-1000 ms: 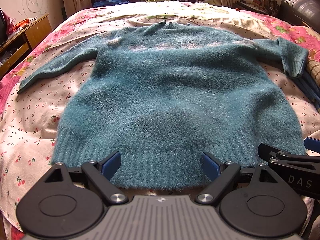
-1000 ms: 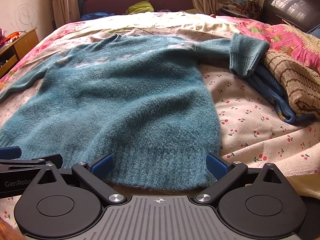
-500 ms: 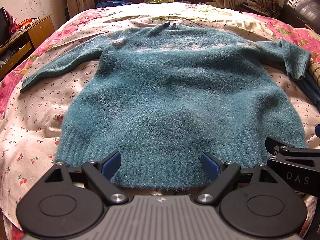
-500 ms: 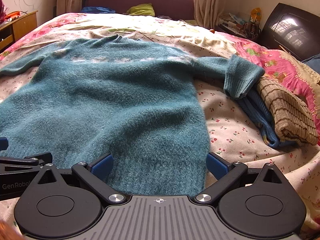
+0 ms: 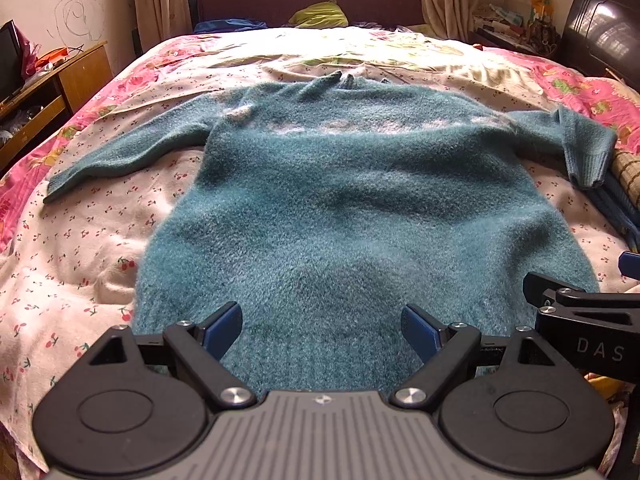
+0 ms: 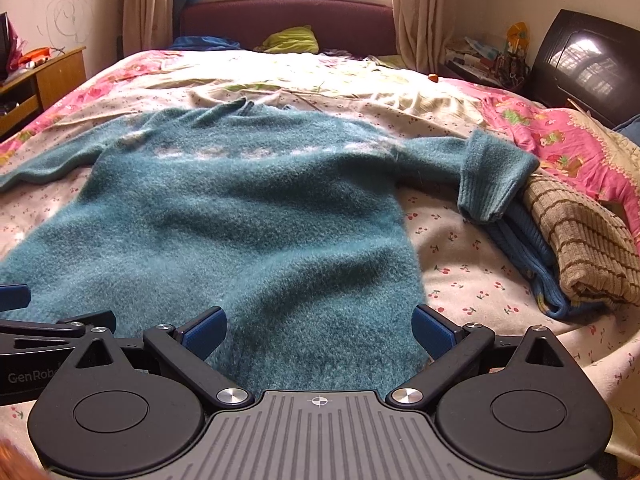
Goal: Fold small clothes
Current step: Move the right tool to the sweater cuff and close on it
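Observation:
A fuzzy teal sweater (image 5: 344, 208) (image 6: 240, 220) lies flat on the bed, neck away from me and hem nearest. Its left sleeve (image 5: 120, 160) stretches out straight. Its right sleeve (image 6: 488, 172) is bent back, with the cuff resting on a pile of clothes. My left gripper (image 5: 322, 326) hovers open over the middle of the hem, blue pads wide apart with nothing between them. My right gripper (image 6: 318, 330) stands open over the hem's right corner. Each gripper shows at the edge of the other's view.
A folded tan striped knit (image 6: 584, 244) lies on a blue garment (image 6: 524, 248) at the bed's right side. The floral sheet (image 5: 76, 256) is bare left of the sweater. A wooden cabinet (image 5: 48, 92) stands left, a dark headboard (image 6: 288, 20) beyond and a dark screen (image 6: 584, 64) right.
Both grippers have risen and tilted upward, so more of the far room shows. The sweater has not moved and both grippers stay open.

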`<state>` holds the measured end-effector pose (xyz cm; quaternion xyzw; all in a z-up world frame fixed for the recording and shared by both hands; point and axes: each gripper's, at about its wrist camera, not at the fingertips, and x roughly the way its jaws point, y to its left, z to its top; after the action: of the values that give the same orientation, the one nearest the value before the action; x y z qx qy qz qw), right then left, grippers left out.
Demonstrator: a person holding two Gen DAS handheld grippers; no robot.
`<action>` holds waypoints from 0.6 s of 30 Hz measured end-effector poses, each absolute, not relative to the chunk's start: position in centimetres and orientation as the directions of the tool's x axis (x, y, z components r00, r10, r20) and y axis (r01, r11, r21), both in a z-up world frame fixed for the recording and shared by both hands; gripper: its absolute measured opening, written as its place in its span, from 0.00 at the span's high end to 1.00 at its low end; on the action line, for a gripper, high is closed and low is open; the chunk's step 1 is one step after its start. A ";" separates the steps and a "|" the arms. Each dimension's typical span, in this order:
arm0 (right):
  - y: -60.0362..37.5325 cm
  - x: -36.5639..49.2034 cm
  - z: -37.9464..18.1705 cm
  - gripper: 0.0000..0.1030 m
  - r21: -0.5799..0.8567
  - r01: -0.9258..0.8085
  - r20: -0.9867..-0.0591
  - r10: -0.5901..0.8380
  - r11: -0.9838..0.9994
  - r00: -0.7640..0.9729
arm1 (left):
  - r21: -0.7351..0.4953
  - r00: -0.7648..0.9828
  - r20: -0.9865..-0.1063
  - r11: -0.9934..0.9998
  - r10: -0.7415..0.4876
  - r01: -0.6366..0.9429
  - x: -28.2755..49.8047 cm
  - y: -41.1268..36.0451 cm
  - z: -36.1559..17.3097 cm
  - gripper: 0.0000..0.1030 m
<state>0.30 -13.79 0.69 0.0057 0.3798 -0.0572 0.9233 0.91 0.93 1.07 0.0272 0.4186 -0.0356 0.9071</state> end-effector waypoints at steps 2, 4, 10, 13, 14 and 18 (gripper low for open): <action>-14.4 1.0 0.9 0.04 0.003 0.110 -0.701 -0.076 0.994 0.709 | 0.020 0.654 -0.755 0.995 -0.049 0.098 1.7 0.7 1.5 0.07; -15.2 1.9 0.8 0.04 0.040 0.116 -0.704 -0.054 0.992 0.708 | 0.021 0.657 -0.752 0.994 -0.057 0.111 2.9 0.2 1.7 0.07; -17.8 4.7 -0.4 0.09 0.099 0.156 -0.728 -0.036 0.983 0.685 | 0.036 0.642 -0.764 0.988 -0.071 0.152 6.7 -2.4 1.0 0.07; -19.2 5.7 -0.9 0.09 0.107 0.170 -0.731 -0.038 0.980 0.682 | 0.036 0.631 -0.770 0.983 -0.089 0.182 8.2 -3.6 0.7 0.07; -19.7 6.0 -0.9 0.09 0.106 0.171 -0.731 -0.040 0.980 0.682 | 0.031 0.628 -0.772 0.981 -0.099 0.193 8.8 -4.1 0.7 0.07; -22.1 7.4 -1.0 0.09 0.050 0.184 -0.717 -0.093 0.982 0.691 | 0.016 0.626 -0.767 0.973 -0.137 0.232 10.8 -5.9 0.7 0.07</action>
<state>7.40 -22.12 -1.01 0.0591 0.3855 -0.0756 0.9177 10.80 -5.88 0.73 0.0566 0.4198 -0.1025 0.9000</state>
